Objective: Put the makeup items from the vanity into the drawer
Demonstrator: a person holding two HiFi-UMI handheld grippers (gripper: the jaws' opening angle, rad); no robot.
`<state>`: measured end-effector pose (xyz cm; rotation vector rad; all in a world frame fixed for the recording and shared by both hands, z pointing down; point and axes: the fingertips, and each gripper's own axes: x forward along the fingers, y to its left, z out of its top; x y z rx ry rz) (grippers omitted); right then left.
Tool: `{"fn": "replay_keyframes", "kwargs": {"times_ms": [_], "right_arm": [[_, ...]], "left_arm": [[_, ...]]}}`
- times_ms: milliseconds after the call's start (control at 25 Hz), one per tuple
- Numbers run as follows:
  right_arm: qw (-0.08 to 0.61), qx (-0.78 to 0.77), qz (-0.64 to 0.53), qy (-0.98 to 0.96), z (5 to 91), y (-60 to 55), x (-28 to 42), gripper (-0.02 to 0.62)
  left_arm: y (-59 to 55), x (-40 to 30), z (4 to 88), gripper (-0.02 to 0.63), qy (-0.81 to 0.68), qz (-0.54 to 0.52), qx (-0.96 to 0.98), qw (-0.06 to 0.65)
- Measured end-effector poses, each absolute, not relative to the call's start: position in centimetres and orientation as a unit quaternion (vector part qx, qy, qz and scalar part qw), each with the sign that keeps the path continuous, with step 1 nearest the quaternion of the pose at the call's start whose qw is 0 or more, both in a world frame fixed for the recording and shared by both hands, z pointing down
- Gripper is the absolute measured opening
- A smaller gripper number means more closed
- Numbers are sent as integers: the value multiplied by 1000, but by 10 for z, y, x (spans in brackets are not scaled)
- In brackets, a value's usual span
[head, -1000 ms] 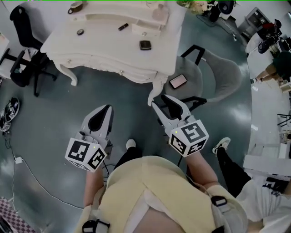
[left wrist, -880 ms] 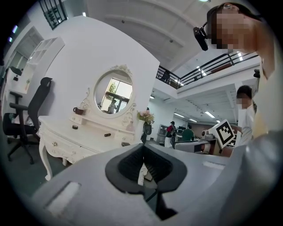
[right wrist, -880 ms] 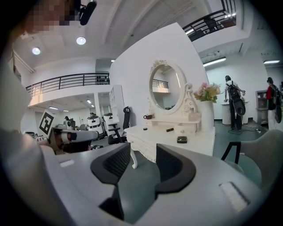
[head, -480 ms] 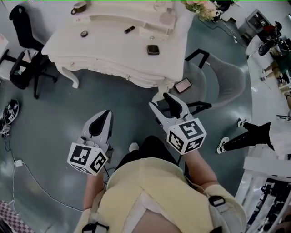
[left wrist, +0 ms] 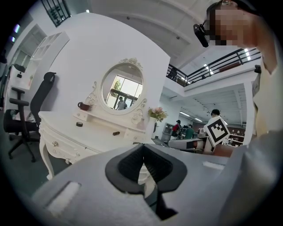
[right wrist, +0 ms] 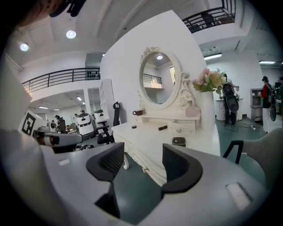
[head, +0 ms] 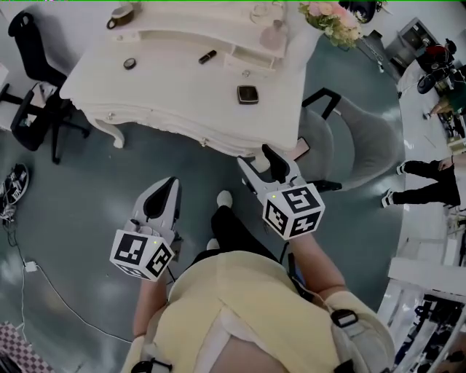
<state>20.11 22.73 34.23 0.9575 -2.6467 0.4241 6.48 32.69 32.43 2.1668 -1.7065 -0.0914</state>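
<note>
The white vanity [head: 182, 87] stands ahead of me, its drawers closed. On its top lie a dark square compact [head: 247, 93], a lipstick tube [head: 207, 56] and a small round jar [head: 129, 64]; a dark cup [head: 122, 12] sits on the back shelf. My right gripper [head: 261, 162] hovers just short of the vanity's front right corner, its jaws opening with nothing between them. The right gripper view shows the compact [right wrist: 178, 141] and lipstick [right wrist: 162, 128] beyond the jaws. My left gripper [head: 172, 182] hangs lower over the floor, its pads [left wrist: 143, 165] touching and empty.
A grey armchair [head: 349, 138] stands right of the vanity, a phone [head: 302, 149] on its seat partly hidden by my right gripper. A black office chair [head: 33, 65] is at the left. Flowers [head: 331, 16] top the right corner. A person's legs [head: 426, 182] are at the right.
My right gripper's jaws have spread apart and it has drawn nearer the vanity's corner. The left gripper has barely moved. The person at the right has walked farther right.
</note>
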Motion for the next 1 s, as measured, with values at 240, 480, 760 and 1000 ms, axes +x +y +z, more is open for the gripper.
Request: {"fn": "replay_keyframes", "kwargs": {"times_ms": [240, 480, 760, 1000], "right_arm": [[159, 338, 156, -914, 352, 162, 187, 261], [175, 341, 181, -906, 373, 112, 183, 262], [188, 345, 213, -894, 402, 60, 181, 264], [206, 352, 239, -881, 426, 39, 184, 267]], "left_arm": [[258, 55, 329, -3, -601, -38, 775, 192], [202, 53, 335, -3, -602, -27, 774, 194], [139, 47, 353, -3, -607, -8, 769, 201], [110, 47, 363, -3, -601, 4, 771, 212]]}}
